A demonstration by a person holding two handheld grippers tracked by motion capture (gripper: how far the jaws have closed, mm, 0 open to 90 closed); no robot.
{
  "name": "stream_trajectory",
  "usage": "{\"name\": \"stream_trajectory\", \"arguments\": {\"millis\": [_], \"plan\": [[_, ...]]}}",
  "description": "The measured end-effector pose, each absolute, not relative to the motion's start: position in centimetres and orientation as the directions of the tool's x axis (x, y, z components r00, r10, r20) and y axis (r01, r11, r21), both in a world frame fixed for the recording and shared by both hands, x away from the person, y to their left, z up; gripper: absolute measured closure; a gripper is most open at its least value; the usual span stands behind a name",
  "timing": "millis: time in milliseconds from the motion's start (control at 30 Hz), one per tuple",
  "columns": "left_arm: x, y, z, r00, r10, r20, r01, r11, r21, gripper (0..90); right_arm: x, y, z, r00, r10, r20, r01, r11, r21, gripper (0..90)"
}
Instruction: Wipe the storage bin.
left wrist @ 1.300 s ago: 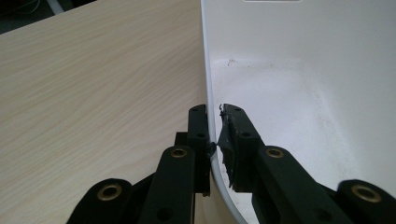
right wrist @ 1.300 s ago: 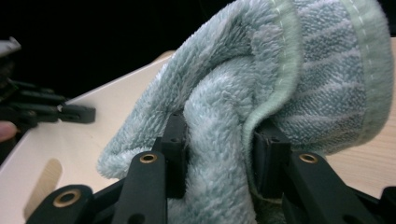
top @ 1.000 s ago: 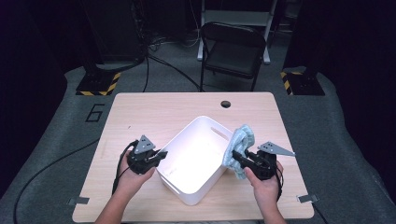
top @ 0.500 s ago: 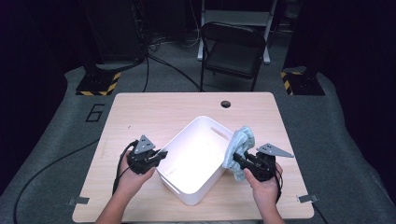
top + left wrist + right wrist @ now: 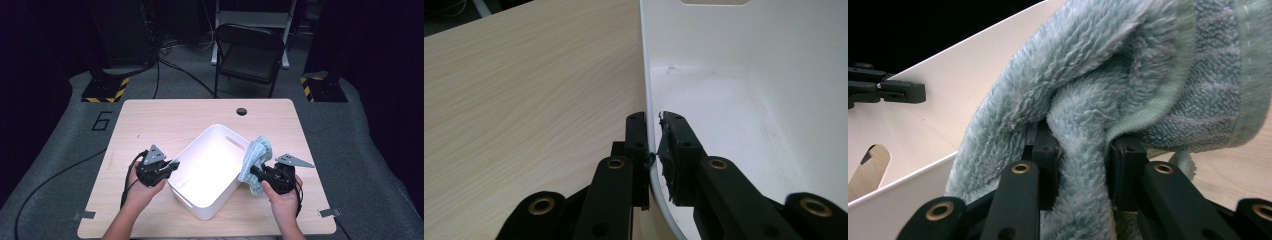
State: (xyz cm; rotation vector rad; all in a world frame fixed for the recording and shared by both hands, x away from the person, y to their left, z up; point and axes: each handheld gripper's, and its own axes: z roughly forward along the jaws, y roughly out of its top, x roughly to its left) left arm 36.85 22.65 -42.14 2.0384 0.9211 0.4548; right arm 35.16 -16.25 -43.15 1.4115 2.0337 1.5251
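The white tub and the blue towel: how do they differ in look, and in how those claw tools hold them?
The white tub is smooth, hard and stands open on the table; the blue towel is fluffy, soft and bunched up, hanging beside the tub's wall. The left gripper pinches the tub's thin rim; the right gripper squeezes a thick fold of towel. The tub is much larger than the towel. Both are clamped in shut jaws.

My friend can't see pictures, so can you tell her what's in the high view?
A person at a wooden table holds a gripper in each hand. The left gripper pinches the rim of a white tub. The right gripper clamps a fluffy light-blue towel draped against the tub's other side. A black chair stands behind the table.
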Motion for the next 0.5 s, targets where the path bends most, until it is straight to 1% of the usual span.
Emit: {"name": "stream_trajectory", "arguments": {"millis": [100,300,500], "plan": [[36.8,22.6,-42.1,0.665,0.747,-0.012,0.445,-0.383,0.810,81.8,35.3,-16.2,-43.2,-0.508,0.802,0.313,0.553,0.025,0.833,70.6],[36.9,22.7,-42.1,0.667,0.745,-0.012,0.444,-0.384,0.810,81.9,35.5,-15.9,-43.8,-0.503,0.812,0.297,0.570,0.054,0.820,70.7],[36.8,22.7,-42.1,0.668,0.745,-0.010,0.443,-0.387,0.809,81.5,35.9,-15.6,-45.0,-0.488,0.825,0.286,0.608,0.086,0.789,70.6]]}}
